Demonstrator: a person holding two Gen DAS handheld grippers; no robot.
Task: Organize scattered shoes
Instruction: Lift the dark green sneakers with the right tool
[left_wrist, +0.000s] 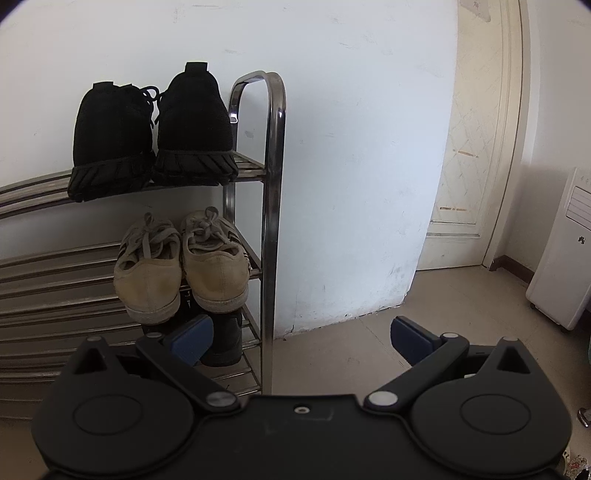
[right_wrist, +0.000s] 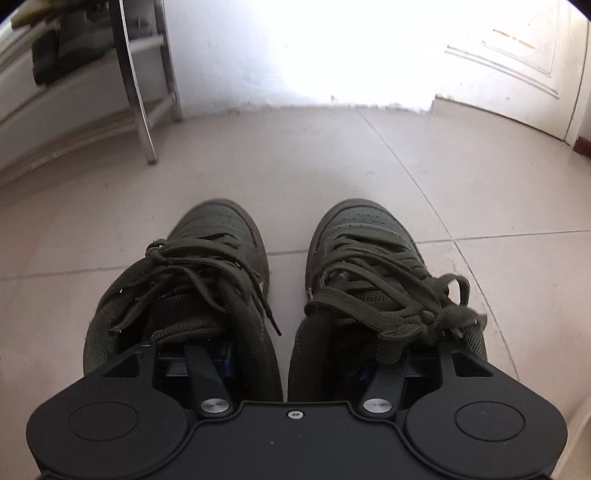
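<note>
Two olive-green high-top shoes stand side by side on the tiled floor, the left shoe (right_wrist: 207, 280) and the right shoe (right_wrist: 373, 273), toes pointing away. My right gripper (right_wrist: 295, 363) reaches down from behind with one finger inside each collar, straddling the two inner walls. A slim gap still shows between the shoes and the walls look unsqueezed; the pads are mostly hidden. My left gripper (left_wrist: 301, 339) hangs open and empty beside the metal shoe rack (left_wrist: 273, 206).
On the rack's top shelf sit black sneakers (left_wrist: 155, 136); beige canvas shoes (left_wrist: 184, 262) occupy the shelf below, and a dark shoe (left_wrist: 225, 339) lies lower still. A white appliance (left_wrist: 565, 258) stands by the door (left_wrist: 476, 147). The rack's leg (right_wrist: 138, 92) is at far left.
</note>
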